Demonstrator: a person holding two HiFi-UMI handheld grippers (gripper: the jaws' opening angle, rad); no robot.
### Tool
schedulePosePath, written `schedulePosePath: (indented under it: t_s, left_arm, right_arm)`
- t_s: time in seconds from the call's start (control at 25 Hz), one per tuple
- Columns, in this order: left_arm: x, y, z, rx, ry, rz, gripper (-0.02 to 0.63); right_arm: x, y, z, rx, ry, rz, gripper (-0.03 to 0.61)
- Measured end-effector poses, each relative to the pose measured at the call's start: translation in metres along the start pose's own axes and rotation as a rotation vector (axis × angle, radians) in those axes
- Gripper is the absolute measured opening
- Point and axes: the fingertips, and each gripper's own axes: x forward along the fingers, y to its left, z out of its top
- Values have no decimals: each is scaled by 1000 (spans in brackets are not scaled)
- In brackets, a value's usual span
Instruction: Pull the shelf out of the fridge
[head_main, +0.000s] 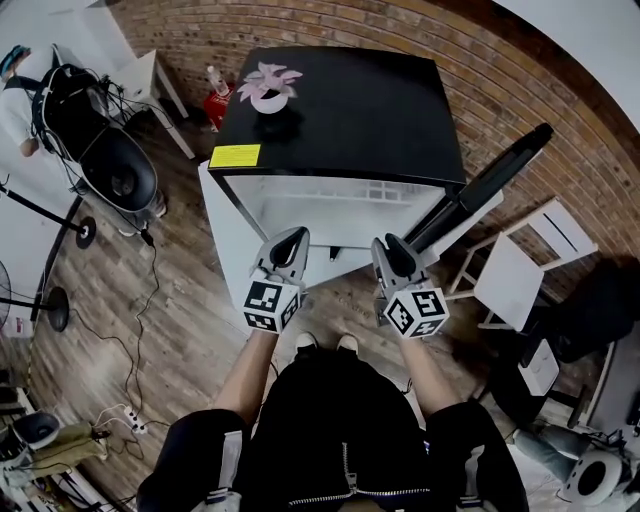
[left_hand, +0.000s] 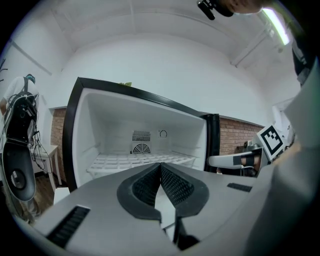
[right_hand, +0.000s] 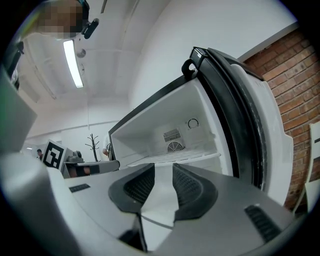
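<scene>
Left gripper (left_hand: 160, 166) closed, empty; right gripper (right_hand: 163, 169) jaws apart, empty. Open black-topped white mini fridge (head_main: 340, 110) holds white wire grid shelf (left_hand: 120, 161); white pot of pink plant (head_main: 267, 98) on top.

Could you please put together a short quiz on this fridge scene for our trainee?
1. True or false: the shelf sits inside the fridge, touched by neither gripper.
2. Which gripper has its jaws apart, with nothing between them?
3. Fill in: on top of the fridge stands a potted ____.

Key:
1. True.
2. The right gripper; the left gripper is shut.
3. plant.
</scene>
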Motion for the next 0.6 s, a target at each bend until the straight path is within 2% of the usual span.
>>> schedulePosePath:
  t_s: [0.12, 0.4, 0.6]
  left_arm:
    - [1, 2, 1, -5, -4, -2, 20]
    - [-5, 3, -2, -8, -2, 0, 20]
    - [-14, 11, -6, -17, 3, 17, 20]
  right_arm:
    - [0, -2, -4, 58, 5, -3, 101]
    - [17, -30, -9, 513, -78, -62, 115]
    - [35, -40, -3, 641, -127, -94, 112]
